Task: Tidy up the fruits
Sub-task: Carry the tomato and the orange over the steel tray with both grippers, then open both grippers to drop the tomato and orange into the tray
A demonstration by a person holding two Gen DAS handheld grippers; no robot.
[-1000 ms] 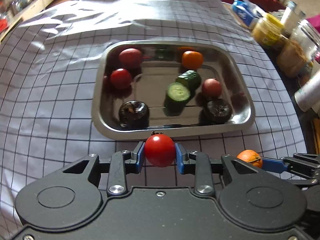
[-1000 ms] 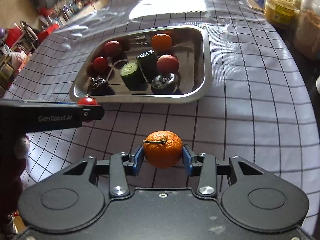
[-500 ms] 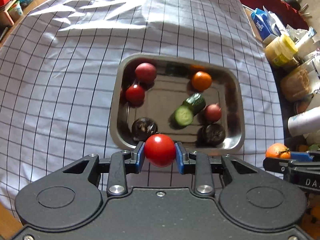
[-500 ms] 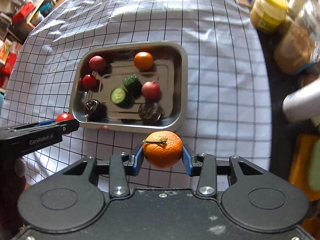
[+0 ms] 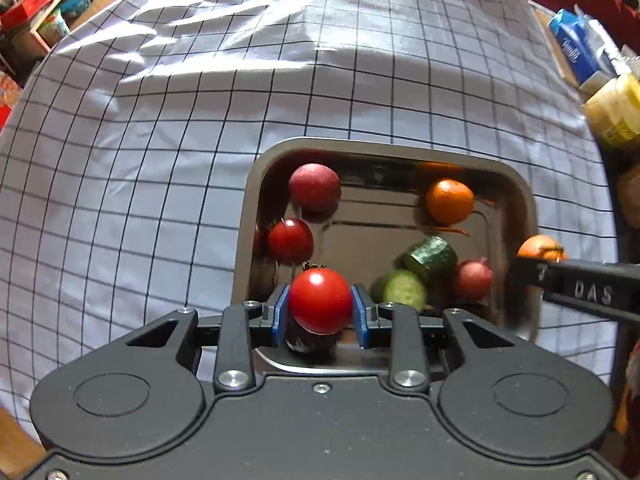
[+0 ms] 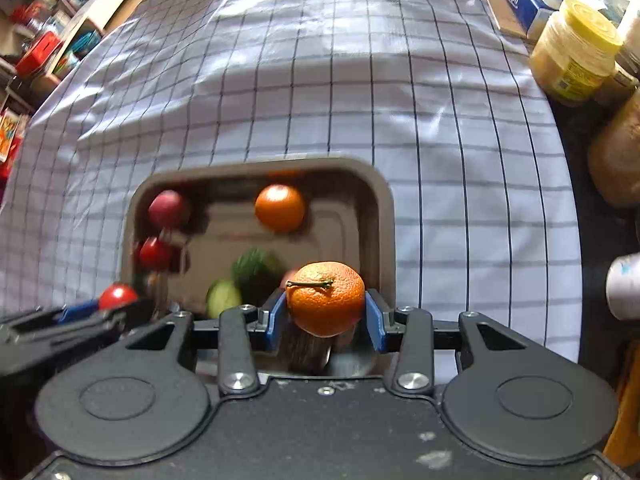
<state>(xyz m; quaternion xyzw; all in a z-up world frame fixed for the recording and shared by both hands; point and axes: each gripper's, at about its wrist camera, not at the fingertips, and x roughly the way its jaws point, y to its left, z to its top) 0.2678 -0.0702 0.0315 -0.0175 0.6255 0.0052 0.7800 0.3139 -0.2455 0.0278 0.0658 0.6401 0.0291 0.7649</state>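
— Counting what in the tray (image 5: 530,216)?
— One orange (image 5: 450,201), two cucumber pieces (image 5: 404,290), three red fruits (image 5: 290,240).
— Grippers?
— Left gripper (image 5: 320,307) clamps a tomato (image 5: 320,300), right gripper (image 6: 326,307) a mandarin (image 6: 326,298), above the tray's near edge.

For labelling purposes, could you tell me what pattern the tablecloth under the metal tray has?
White tablecloth with a thin dark grid of lines; clearest in the right wrist view.
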